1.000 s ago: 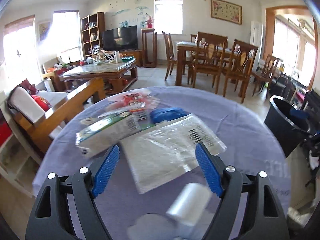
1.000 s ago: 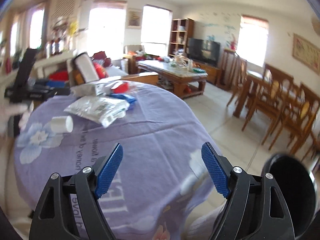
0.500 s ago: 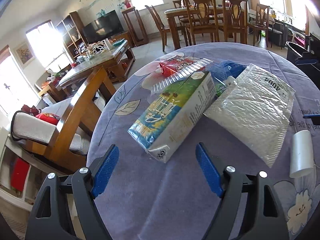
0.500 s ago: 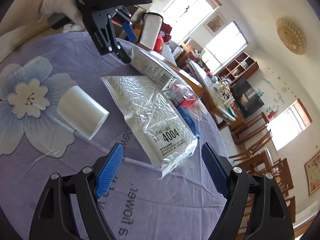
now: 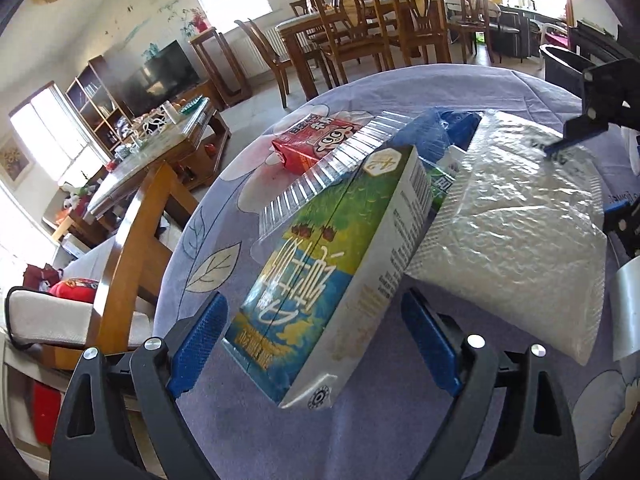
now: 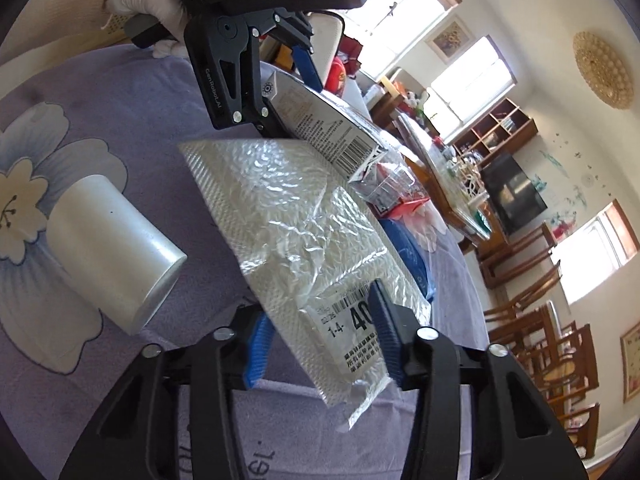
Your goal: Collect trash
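Observation:
A pile of trash lies on the round purple table (image 5: 360, 432). A green and blue milk carton (image 5: 324, 276) lies between the open jaws of my left gripper (image 5: 316, 344), also seen in the right wrist view (image 6: 256, 80). A silver bubble mailer (image 6: 296, 232) leans against the carton; it also shows in the left wrist view (image 5: 520, 232). My right gripper (image 6: 320, 344) has narrowed its jaws around the mailer's labelled end, and its tip shows in the left wrist view (image 5: 580, 136). A red carton (image 5: 316, 140), a clear plastic tray (image 5: 320, 184) and a blue wrapper (image 6: 408, 252) lie behind.
A white cylinder (image 6: 112, 256) lies on the flower print left of the mailer. A wooden chair (image 5: 140, 232) stands at the table's left edge. A black bin (image 5: 568, 68) stands at the far right. A dining set (image 5: 380, 28) stands beyond.
Both grippers moved in on the pile. The left one now straddles the milk carton. The right one closed in on the mailer's labelled end.

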The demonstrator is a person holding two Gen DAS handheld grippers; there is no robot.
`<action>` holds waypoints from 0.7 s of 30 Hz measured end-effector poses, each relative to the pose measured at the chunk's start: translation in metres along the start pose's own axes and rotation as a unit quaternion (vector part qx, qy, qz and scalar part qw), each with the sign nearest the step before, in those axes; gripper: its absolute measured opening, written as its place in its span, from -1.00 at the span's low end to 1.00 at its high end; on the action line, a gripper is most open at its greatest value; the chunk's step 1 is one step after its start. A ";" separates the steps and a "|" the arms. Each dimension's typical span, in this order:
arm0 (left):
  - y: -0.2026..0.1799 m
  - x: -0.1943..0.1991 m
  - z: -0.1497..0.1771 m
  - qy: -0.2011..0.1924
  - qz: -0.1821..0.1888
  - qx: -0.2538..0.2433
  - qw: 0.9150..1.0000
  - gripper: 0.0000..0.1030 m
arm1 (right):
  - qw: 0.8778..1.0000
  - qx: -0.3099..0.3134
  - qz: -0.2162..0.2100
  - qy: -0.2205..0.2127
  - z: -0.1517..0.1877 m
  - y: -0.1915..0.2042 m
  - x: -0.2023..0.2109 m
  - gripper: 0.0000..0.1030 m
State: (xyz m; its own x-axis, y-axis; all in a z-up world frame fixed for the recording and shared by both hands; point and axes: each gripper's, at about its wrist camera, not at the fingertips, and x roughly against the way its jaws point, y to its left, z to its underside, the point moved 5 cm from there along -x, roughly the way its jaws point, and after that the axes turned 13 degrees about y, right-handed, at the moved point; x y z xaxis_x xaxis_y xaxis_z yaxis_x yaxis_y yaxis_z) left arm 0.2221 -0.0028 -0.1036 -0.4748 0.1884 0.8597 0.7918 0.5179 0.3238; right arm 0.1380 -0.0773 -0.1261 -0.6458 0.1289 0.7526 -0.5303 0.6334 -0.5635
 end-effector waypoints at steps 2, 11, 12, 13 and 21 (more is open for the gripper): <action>0.000 0.002 -0.004 -0.004 0.016 0.007 1.000 0.66 | 1.000 -0.013 -0.012 -0.007 -0.002 -0.006 0.002 -0.47; 0.009 0.014 -0.005 -0.017 0.031 0.084 0.996 0.26 | 0.992 -0.103 -0.060 -0.046 0.003 -0.036 0.036 -0.71; 0.011 0.019 -0.005 -0.022 0.034 0.098 0.994 0.22 | 0.990 -0.115 -0.066 -0.050 0.006 -0.039 0.042 -0.71; 0.012 0.022 -0.004 -0.028 0.038 0.111 0.993 0.21 | 0.987 -0.128 -0.074 -0.054 0.008 -0.043 0.048 -0.72; -0.001 0.046 0.000 -0.042 0.042 0.145 0.988 0.17 | 0.934 -0.282 -0.197 -0.096 0.046 -0.078 0.083 -0.74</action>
State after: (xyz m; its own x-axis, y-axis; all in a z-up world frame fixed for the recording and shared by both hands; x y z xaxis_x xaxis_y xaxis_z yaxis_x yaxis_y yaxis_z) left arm 0.1994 0.0052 -0.0648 -0.4521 0.3025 0.8391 0.6917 0.7128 0.1157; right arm 0.1001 -0.1515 -0.0350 -0.5769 -0.3027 0.7586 -0.4087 0.9111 0.0528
